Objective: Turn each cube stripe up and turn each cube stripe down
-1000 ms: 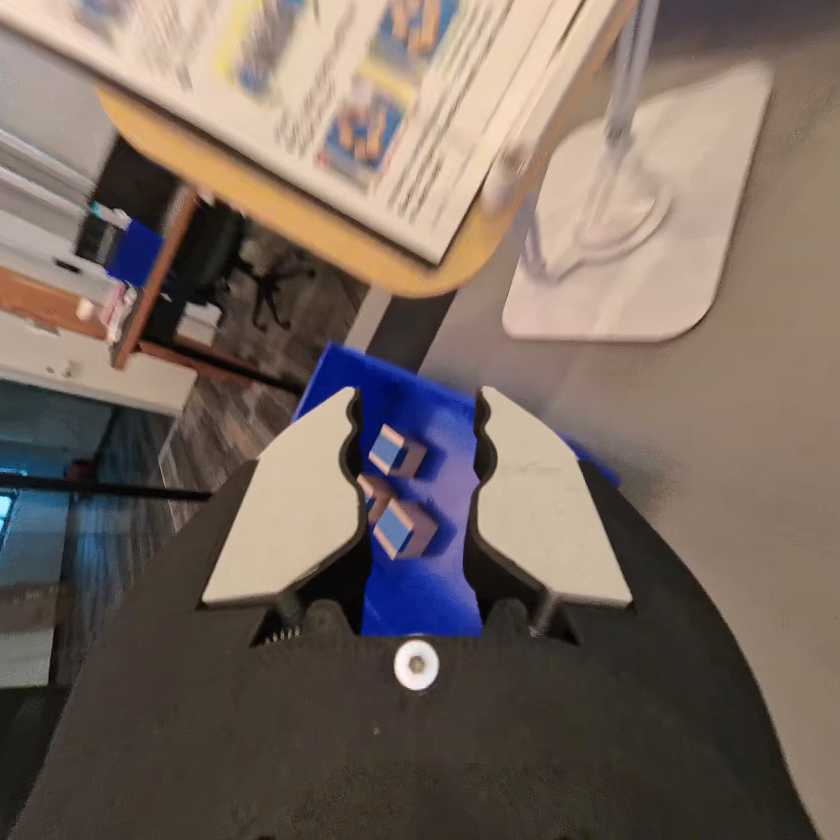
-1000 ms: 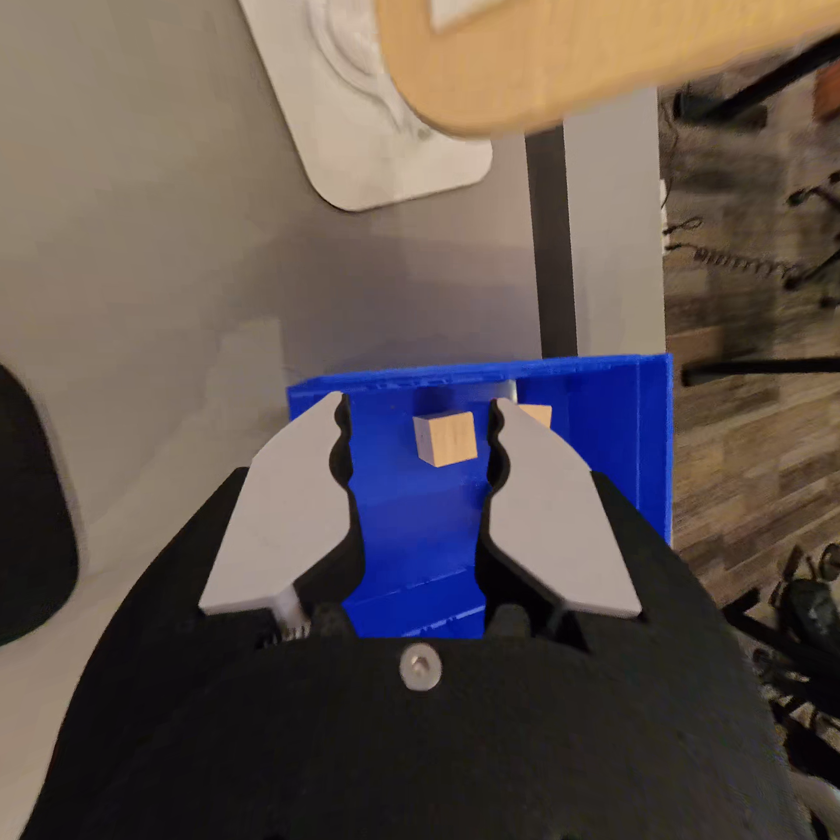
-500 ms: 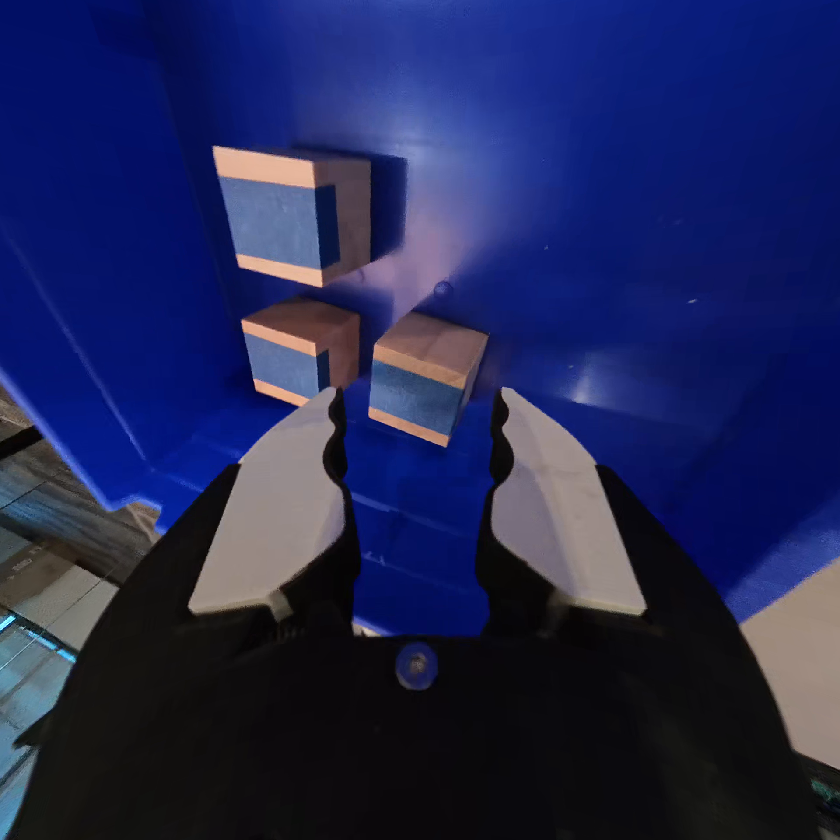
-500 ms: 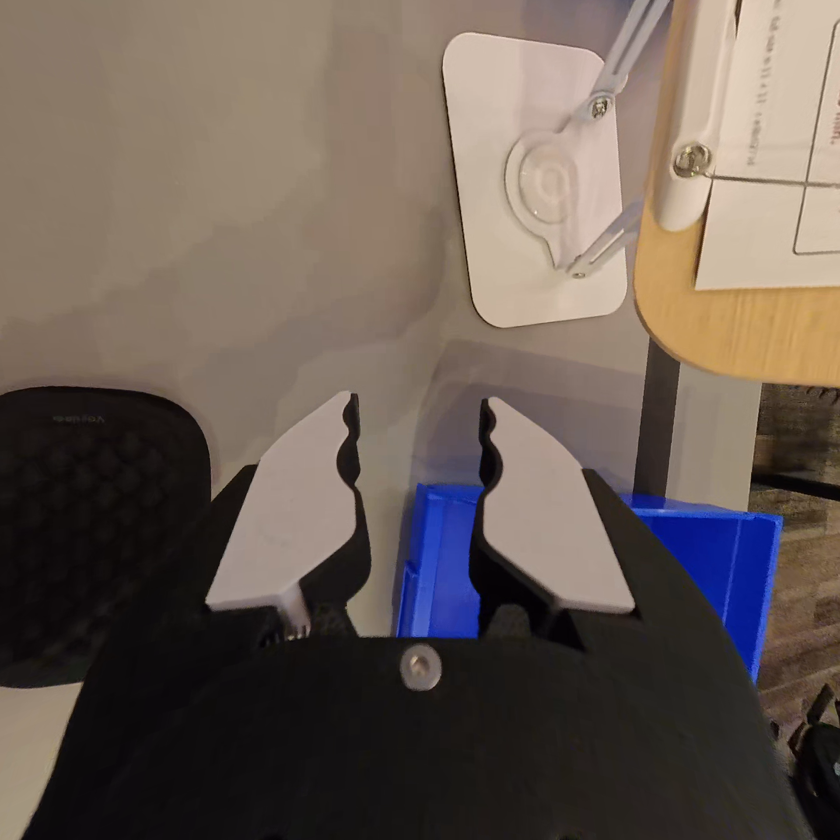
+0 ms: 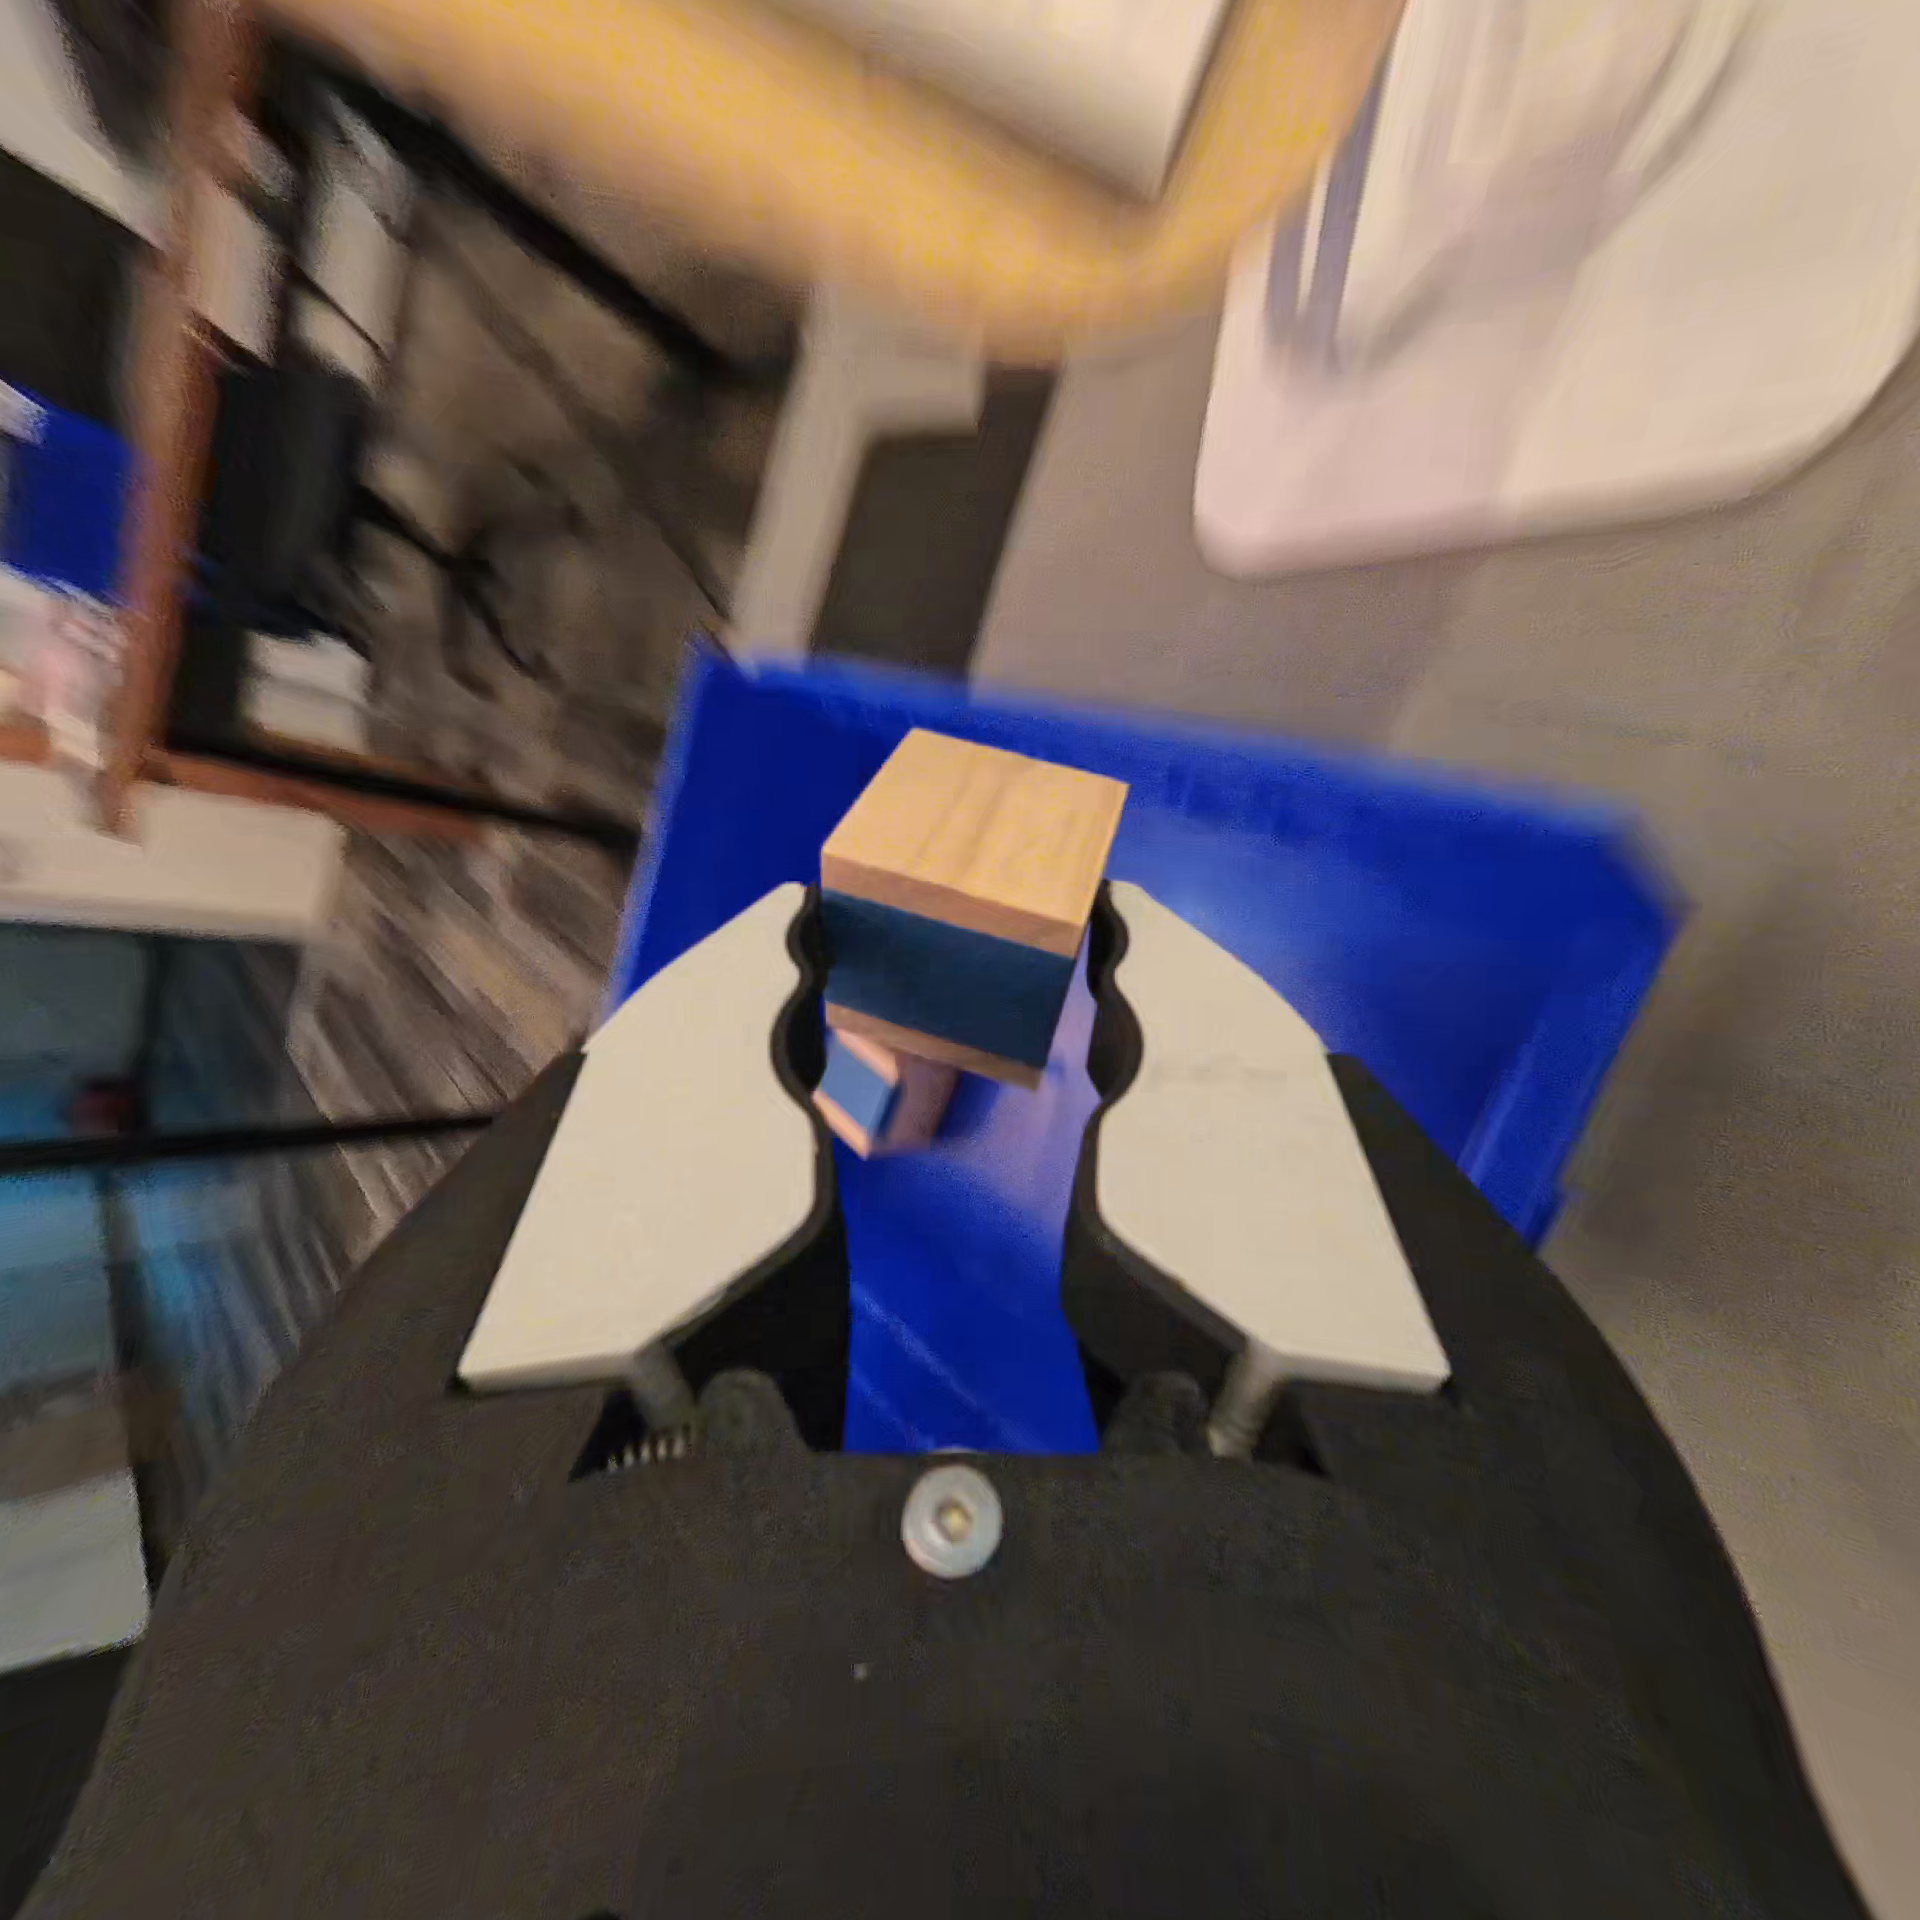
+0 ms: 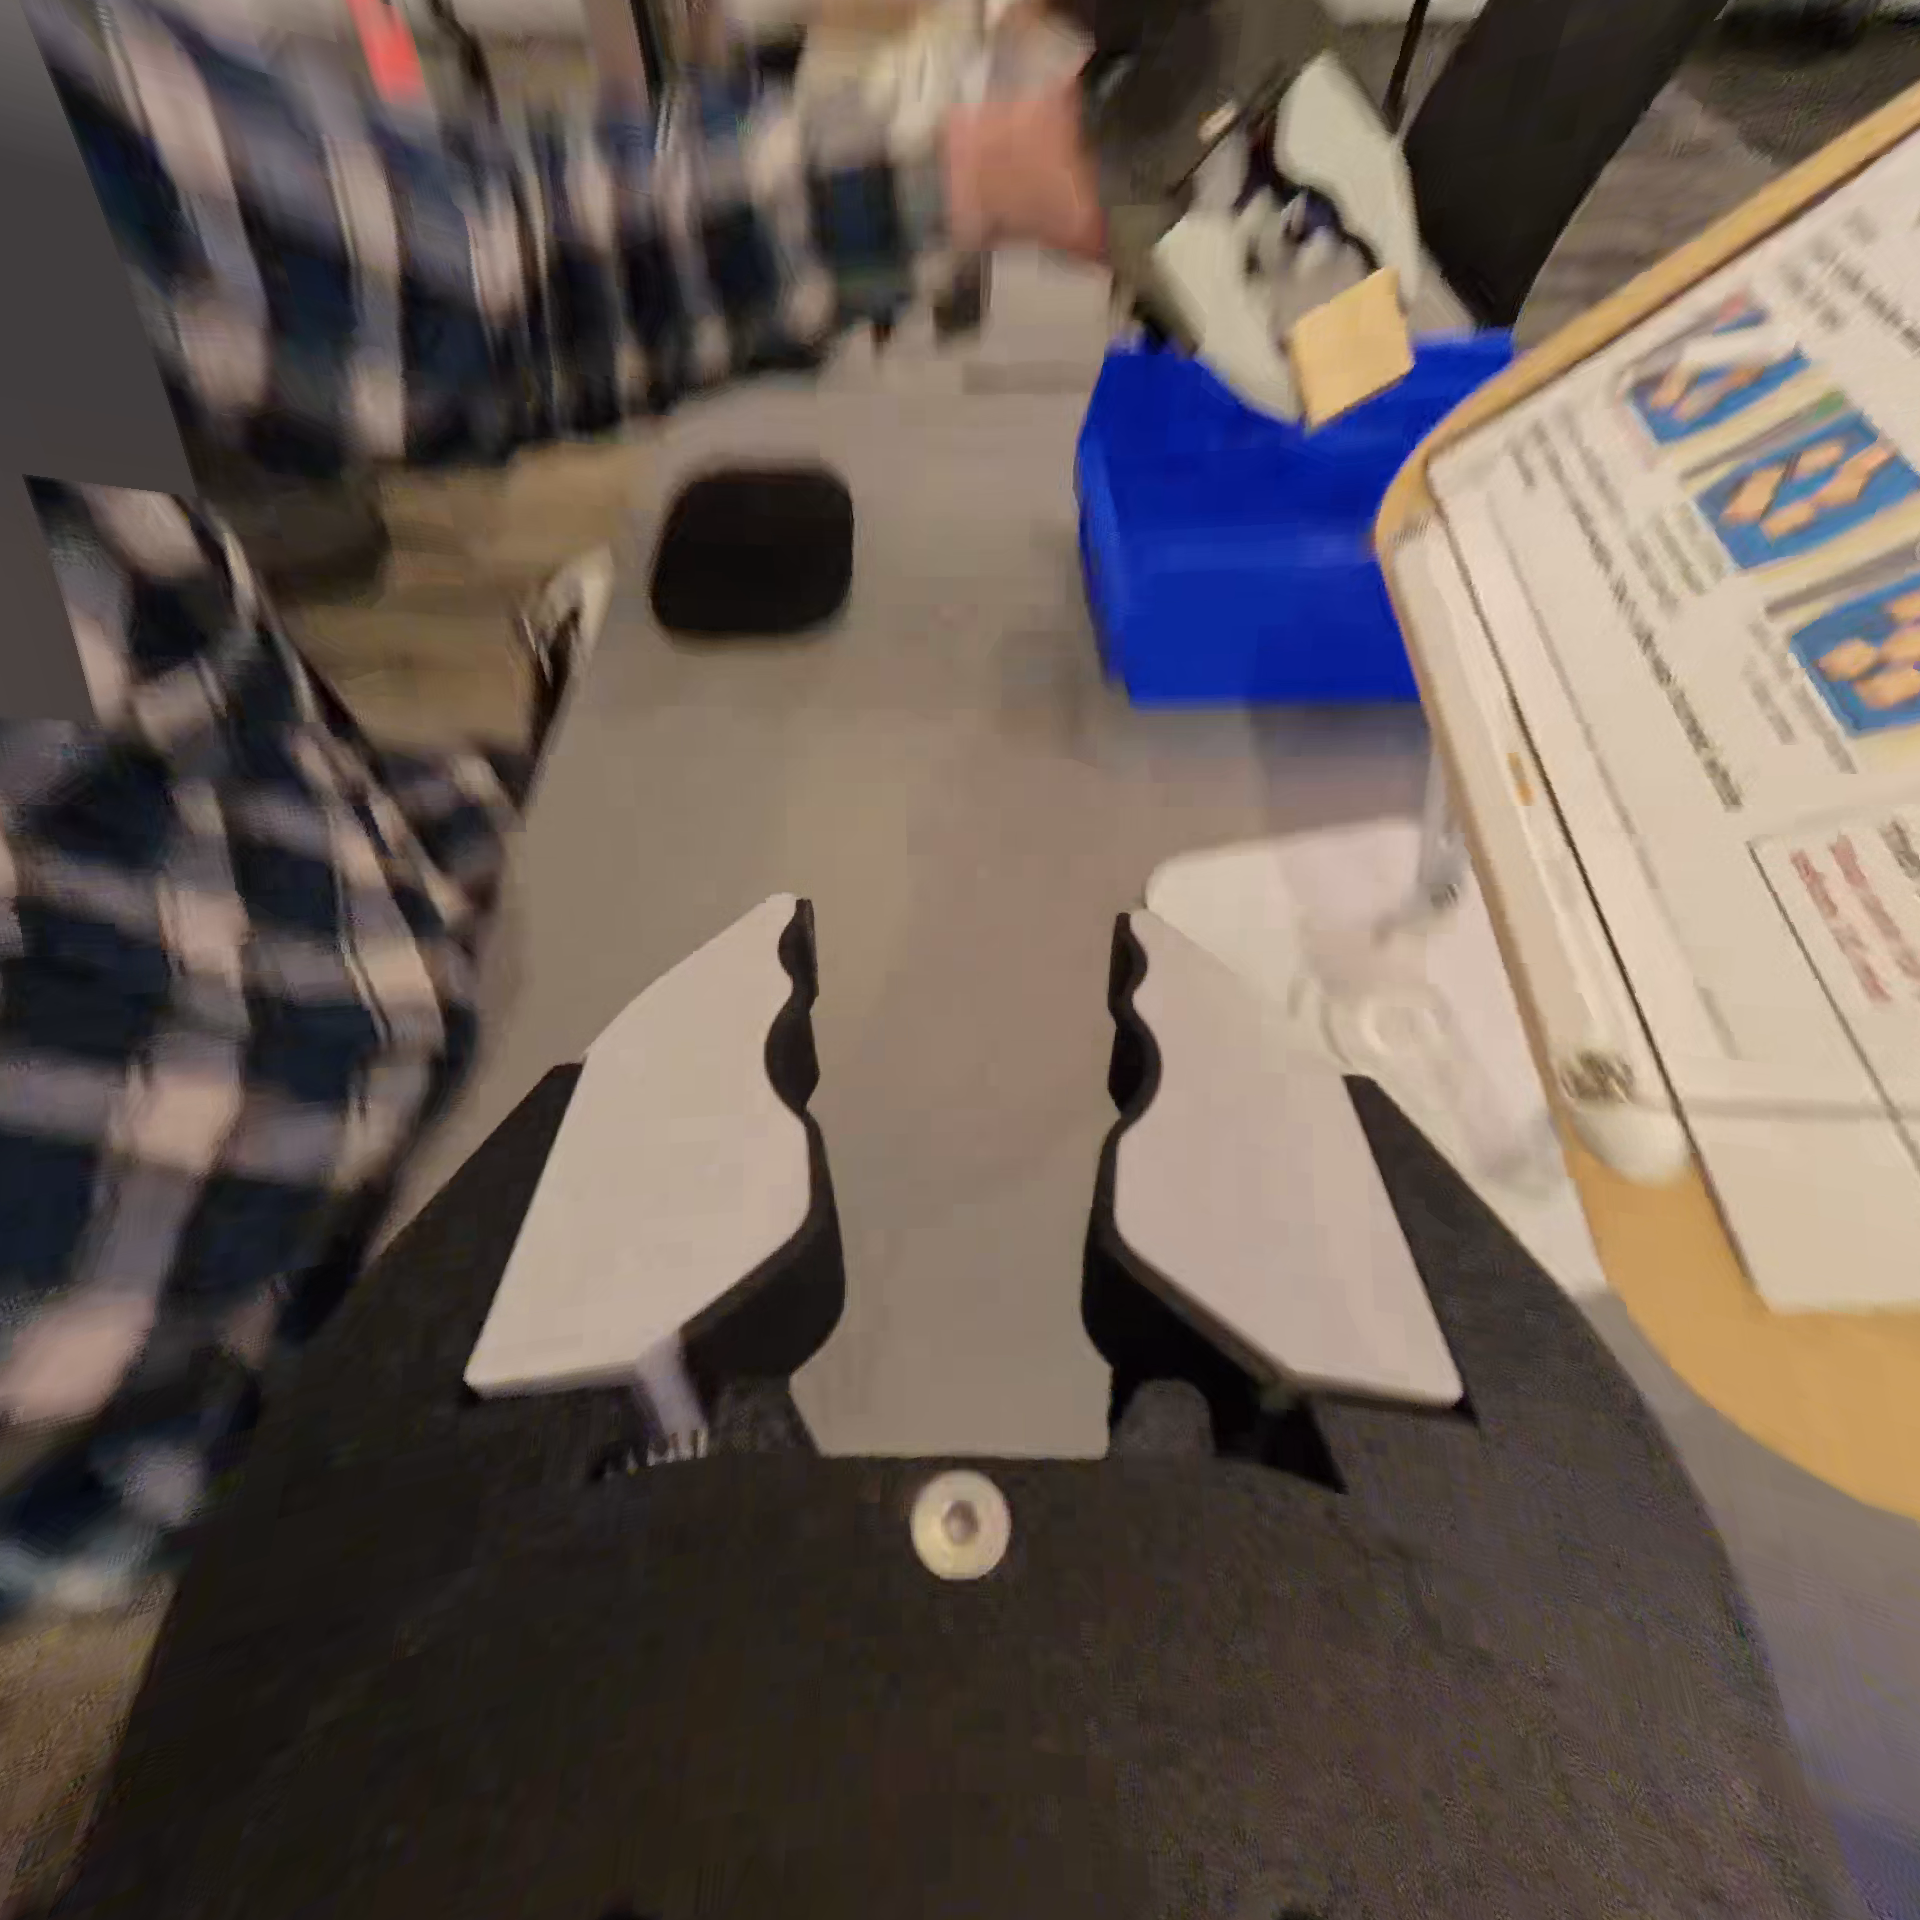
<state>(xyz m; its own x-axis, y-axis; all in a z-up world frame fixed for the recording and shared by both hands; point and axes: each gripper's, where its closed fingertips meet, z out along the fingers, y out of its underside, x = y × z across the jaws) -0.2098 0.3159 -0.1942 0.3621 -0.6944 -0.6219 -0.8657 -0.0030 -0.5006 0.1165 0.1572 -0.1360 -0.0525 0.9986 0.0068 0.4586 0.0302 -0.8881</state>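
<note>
My left gripper (image 5: 956, 920) is shut on a wooden cube with a blue stripe (image 5: 966, 904), both pads pressing its sides. The stripe runs across the face towards me and a plain wood face points up. The cube hangs above the blue bin (image 5: 1351, 935), where another striped cube (image 5: 883, 1107) lies below it. In the right wrist view the same held cube (image 6: 1351, 343) shows far off over the bin (image 6: 1226, 561). My right gripper (image 6: 961, 925) is open and empty above the grey table (image 6: 935, 779).
A white stand base (image 6: 1299, 935) and a wooden board with printed sheets (image 6: 1714, 727) are at the right. A black pad (image 6: 753, 551) lies on the table left of the bin. A plaid sleeve (image 6: 156, 831) is at the left. Both views are motion-blurred.
My left gripper went down into the bin, closed on one striped cube and lifted it out. My right gripper swung away from the bin and stays open.
</note>
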